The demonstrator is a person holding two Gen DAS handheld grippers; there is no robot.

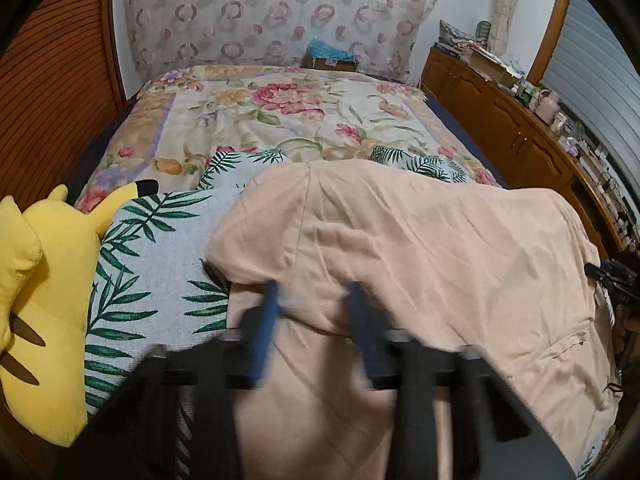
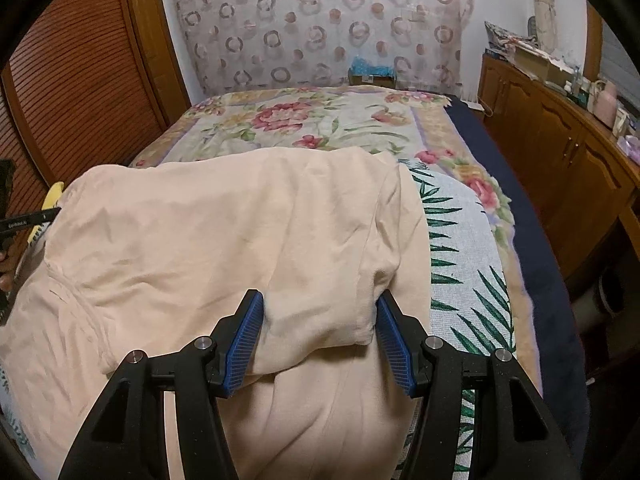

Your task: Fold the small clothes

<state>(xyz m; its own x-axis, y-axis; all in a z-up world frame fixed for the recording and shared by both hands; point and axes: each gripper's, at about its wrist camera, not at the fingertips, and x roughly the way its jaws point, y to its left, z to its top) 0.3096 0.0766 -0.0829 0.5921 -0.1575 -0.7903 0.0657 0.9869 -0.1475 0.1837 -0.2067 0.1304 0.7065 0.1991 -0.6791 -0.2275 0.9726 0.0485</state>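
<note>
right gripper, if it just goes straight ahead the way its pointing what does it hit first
Most likely the peach garment. The right gripper is open, and a folded sleeve edge already lies between its blue fingers. Pushing forward would plough into that cloth, spread on the leaf-print cover. Depth is hard to judge through the fisheye.

Both wrist cameras look low and close along the bed point(image 1: 280, 120) toward the curtained wall; left view sits left, right view right, sharing the peach shirt point(image 1: 420, 248) between.
</note>
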